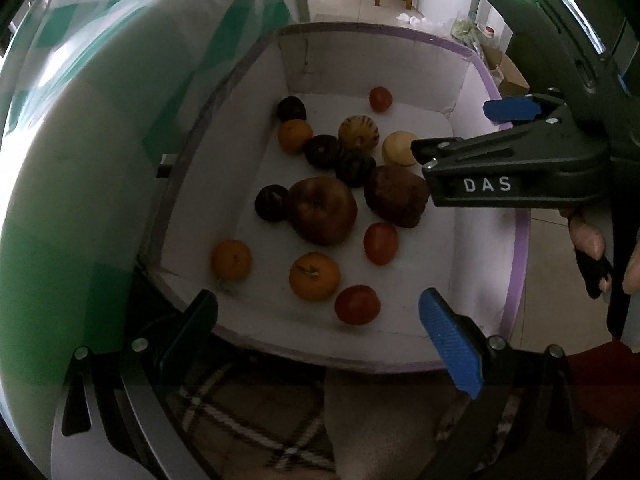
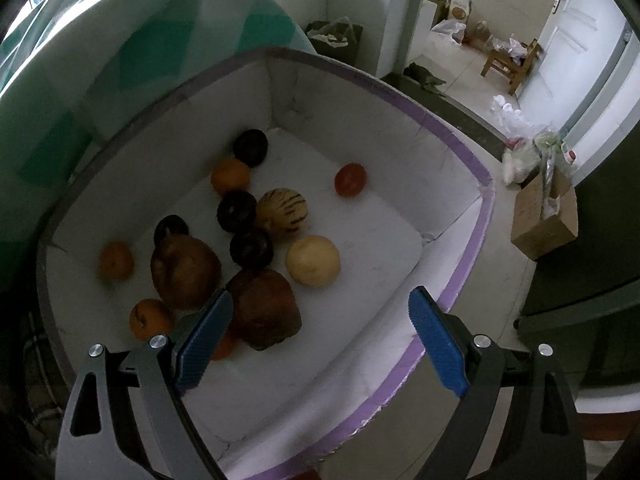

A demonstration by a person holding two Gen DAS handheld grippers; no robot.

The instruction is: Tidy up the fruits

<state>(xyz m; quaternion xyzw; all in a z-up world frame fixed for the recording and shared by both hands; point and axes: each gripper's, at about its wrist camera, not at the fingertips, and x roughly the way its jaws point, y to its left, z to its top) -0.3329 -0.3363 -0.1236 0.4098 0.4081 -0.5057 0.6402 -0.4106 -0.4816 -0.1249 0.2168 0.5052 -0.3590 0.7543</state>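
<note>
A white foam box with a lilac taped rim (image 2: 456, 136) lies below and ahead of both grippers, a green-and-white checked cushion or bundle (image 1: 80, 160) pressed against its far-left side. All the fruit sits loose on the box floor; none is held.

The right gripper (image 2: 320, 336) hangs over the near edge of the box, fingers spread wide and empty. Just ahead of its left finger and partly under it lies a large, lumpy, dark red-brown fruit (image 2: 266, 312), touching a second big brown apple-like fruit (image 2: 184, 272) further to the left. Both are probably the heaviest pieces, and their dull wrinkled skin suggests soft flesh; a broad grip across the middle with light pressure would suit them.

Further ahead, between the fingers' line of sight, rests a pale yellow round fruit (image 2: 313, 261), standing clear of its neighbours on the right side and probably firm: the easiest first pick. Beyond it lie a striped yellow melon-like fruit (image 2: 282, 210) and four small dark round fruits, clustered and touching.

The left gripper (image 1: 320, 328) is likewise spread and empty, above the box's near wall. Just ahead of it are small orange citrus fruits (image 1: 315, 276) and smooth red tomatoes (image 1: 357, 304), light, slippery and easily bruised.
</note>
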